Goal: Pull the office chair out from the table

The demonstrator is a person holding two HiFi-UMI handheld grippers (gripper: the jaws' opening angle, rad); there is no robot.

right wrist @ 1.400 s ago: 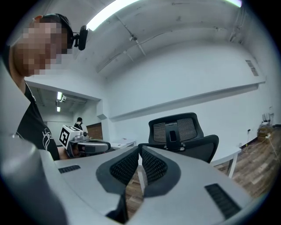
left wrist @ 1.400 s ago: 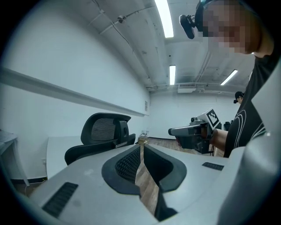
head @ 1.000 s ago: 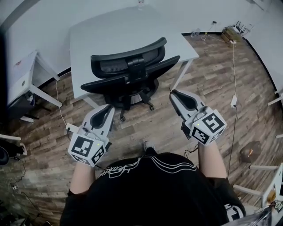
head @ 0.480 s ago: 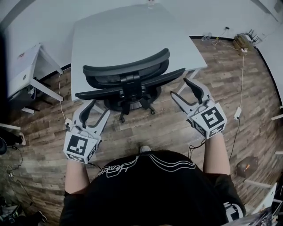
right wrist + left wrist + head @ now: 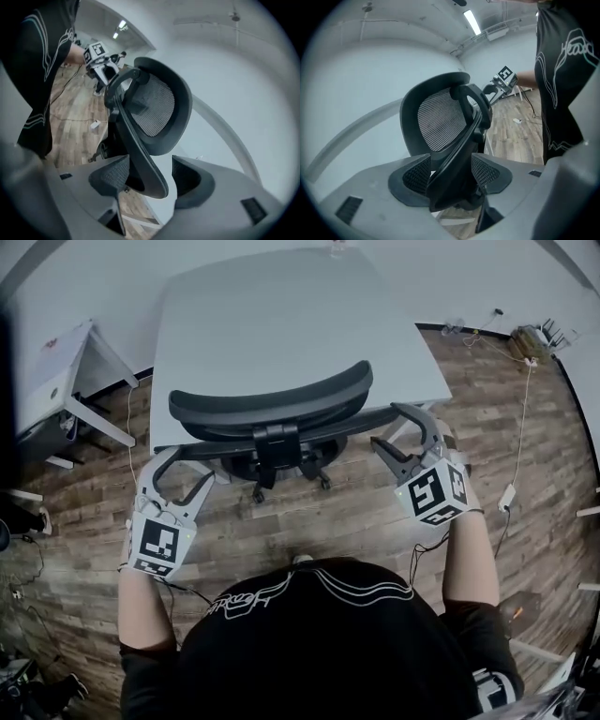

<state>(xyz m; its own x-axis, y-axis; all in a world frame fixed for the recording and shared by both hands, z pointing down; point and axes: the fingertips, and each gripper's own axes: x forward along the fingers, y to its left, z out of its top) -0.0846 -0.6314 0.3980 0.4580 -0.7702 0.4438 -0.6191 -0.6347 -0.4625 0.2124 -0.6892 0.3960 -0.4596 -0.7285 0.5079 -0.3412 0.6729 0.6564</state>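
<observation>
Both jaw pairs have just been opening and stand wide, unclamped. Left gripper and right gripper each straddle a side of the office chair, ahead at the surface. Forearms reach forward.

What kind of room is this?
Probably an office or workroom: a black mesh office chair is tucked at a big grey table, a second white desk stands beside it, and cables trail over the wooden floor.

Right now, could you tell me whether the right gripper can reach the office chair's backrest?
Probably yes: on the right gripper the jaws have just been opening, and the backrest edge stands between them, unobstructed.
</observation>
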